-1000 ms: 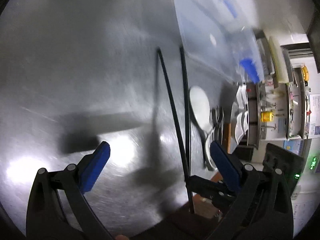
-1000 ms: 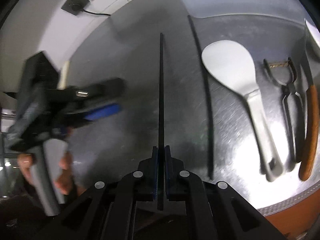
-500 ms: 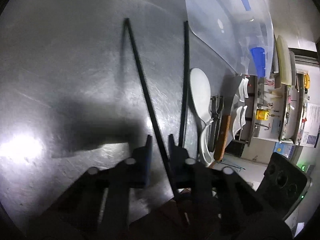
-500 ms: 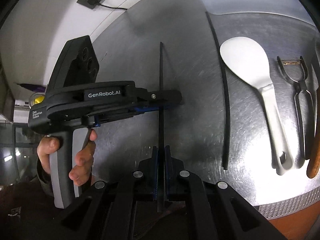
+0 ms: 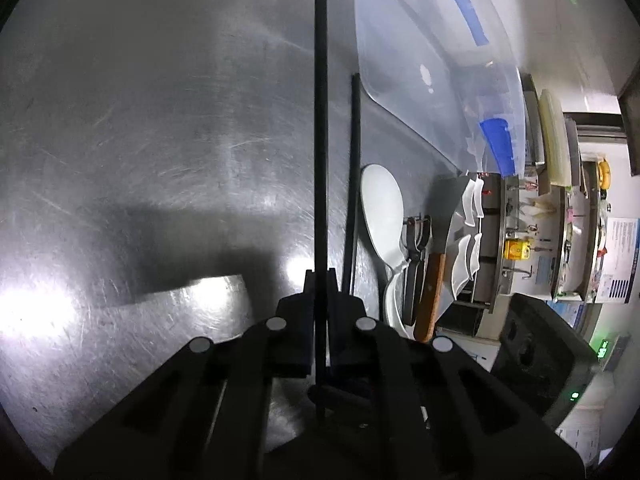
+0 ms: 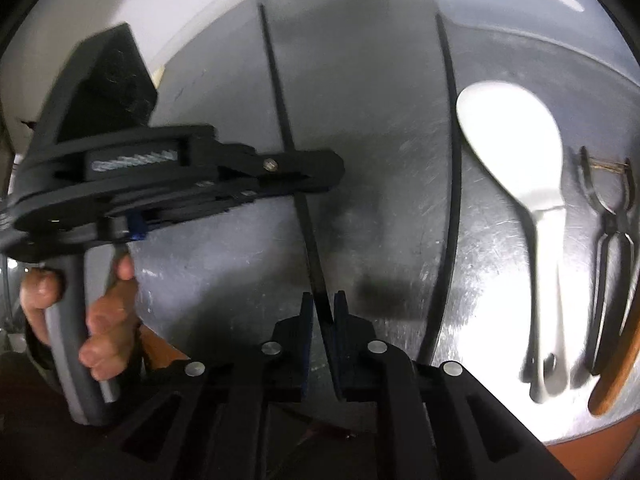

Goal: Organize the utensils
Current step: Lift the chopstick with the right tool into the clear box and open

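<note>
The left hand-held gripper (image 5: 320, 280) clamped the chopstick (image 5: 321, 120), its length running near-to-far; the right hand-held gripper (image 6: 320, 308) seemingly had loosened, its mate (image 6: 450, 168) lying parallel, right.

Commercial kitchen or canteen. Scratched steel counter (image 5: 168, 128); rice paddle (image 6: 516, 128), peeler (image 6: 612, 216), wooden-handled knife (image 5: 430, 292) laid out; clear plastic tub (image 5: 432, 60); background steel shelves (image 5: 528, 240) with white dishes (image 5: 466, 260).

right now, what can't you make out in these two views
- knife blade: right wrist view, cut off by the frame edge
- held chopstick middle: right wrist view, hidden behind left gripper
- left gripper's label: right wrist view, motion blur
</note>
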Tool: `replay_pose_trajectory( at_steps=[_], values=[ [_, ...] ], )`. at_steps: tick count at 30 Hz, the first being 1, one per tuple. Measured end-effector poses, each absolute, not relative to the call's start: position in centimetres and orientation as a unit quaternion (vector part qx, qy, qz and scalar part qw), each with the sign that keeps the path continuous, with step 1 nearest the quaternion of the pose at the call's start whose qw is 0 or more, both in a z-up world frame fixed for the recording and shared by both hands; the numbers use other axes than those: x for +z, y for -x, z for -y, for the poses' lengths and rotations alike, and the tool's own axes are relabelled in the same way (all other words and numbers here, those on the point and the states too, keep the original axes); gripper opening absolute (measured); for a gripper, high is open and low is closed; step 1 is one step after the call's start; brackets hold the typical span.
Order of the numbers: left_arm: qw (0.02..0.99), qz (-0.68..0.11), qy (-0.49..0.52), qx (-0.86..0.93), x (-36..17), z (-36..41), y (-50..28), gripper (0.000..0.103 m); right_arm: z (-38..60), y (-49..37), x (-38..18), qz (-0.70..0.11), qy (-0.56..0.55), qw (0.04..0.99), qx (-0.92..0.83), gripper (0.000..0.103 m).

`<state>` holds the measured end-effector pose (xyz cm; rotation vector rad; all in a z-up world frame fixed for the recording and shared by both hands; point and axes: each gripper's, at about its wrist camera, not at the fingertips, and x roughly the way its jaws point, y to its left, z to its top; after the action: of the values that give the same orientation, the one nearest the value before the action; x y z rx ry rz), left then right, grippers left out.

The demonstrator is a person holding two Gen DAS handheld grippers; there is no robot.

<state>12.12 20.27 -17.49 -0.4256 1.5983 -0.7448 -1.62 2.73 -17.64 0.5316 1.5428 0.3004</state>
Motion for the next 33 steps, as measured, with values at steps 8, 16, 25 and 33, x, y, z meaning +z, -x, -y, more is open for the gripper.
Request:
replay_pose_trajectory(
  at_steps=[8,16,25,33],
  values=[
    [0.640,-0.659,0.185,-0.351,-12.7,-21.3,-12.3,0.004,-2.3,0.7,-13.6,-0.646,-0.223,0.705,0.191,0.008],
    [0.711,-0.500,0.075,-0.489,3.7,-12.0,-16.5,0.004,6.1,-4.3,-1.1,-0.511,-0.185,0.825,0.153,0.008],
    [0.706,-0.561,0.014,-0.432,0.0,2.6,-29.1,0.005,17.9,-17.9,-5.2,-0.565,-0.197,0.797,0.079,0.007],
    [0.682,-0.634,-0.037,-0.362,-8.7,5.3,-32.7,0.010,19.7,-22.4,-13.1,-0.635,-0.265,0.719,0.096,0.007]
  ],
)
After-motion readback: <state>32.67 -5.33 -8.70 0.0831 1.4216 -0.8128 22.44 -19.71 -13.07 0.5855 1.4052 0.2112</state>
